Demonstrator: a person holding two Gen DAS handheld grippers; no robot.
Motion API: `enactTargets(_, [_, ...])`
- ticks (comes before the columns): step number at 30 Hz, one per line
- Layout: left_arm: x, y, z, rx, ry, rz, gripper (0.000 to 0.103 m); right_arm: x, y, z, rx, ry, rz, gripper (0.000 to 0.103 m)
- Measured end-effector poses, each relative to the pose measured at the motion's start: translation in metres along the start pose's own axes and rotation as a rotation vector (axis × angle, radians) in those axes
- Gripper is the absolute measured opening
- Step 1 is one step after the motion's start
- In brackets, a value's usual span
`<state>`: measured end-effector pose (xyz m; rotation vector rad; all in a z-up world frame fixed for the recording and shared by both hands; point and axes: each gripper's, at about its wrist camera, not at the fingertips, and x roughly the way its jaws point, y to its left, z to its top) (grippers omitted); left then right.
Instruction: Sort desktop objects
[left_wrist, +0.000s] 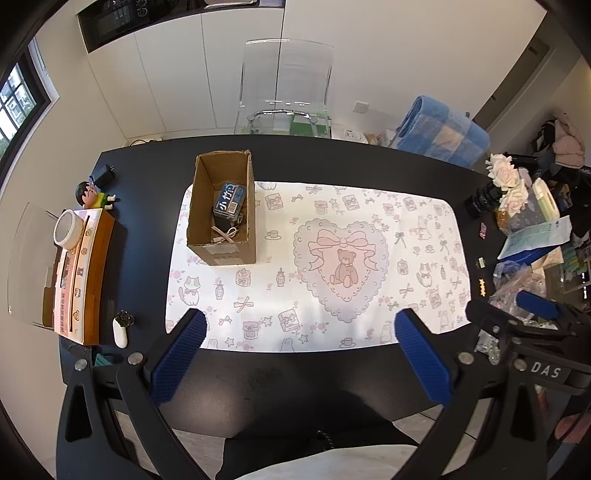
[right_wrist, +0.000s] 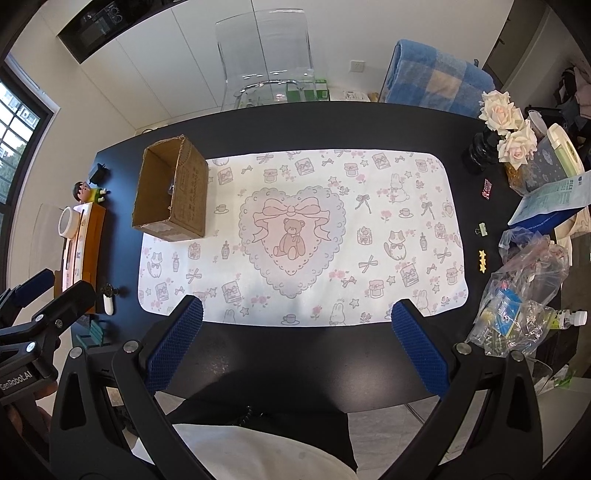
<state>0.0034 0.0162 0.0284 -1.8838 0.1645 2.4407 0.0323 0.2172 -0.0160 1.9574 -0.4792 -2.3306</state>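
Both tongs hang wide and empty over the near edge of the counter (left_wrist: 155, 162): my left tongs (left_wrist: 301, 354) and my right tongs (right_wrist: 297, 338) each show two blue pads spread well apart with nothing between them. What could go wrong, as I judge it, is mostly on the right side: the small things left to sort sit right against a crumpled plastic bag (right_wrist: 517, 295), so wide-spread tongs could snag the bag and drag its contents across the counter, or nudge the bottle (right_wrist: 569, 318) off the edge. The green clip (right_wrist: 482, 229) and the yellow star clip (right_wrist: 482, 255) are flat and tiny, so I expect they could slip out or skate away on the dark surface if I close off-centre. The vase (right_wrist: 484, 147) with roses stands near the red wrapper (right_wrist: 487, 188) and could tip on a careless reach. From my right tongs the clips lie ahead and to the right, just beyond the mat (right_wrist: 295, 236), well apart from the pads. The box (left_wrist: 221, 206) stands upright on the mat's far left corner, ahead and left of my left tongs, already holding a blue packet (left_wrist: 229, 199) and a cable; carrying across could bump its wall.
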Motion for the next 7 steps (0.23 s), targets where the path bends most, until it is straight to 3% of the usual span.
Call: enactTargets(7, [-0.0002,-0.0014,0.0013,0.006,0.002,0.001,0.102,-0.0003,-0.0002,-0.002,0.006,-0.002,0.004,0.103])
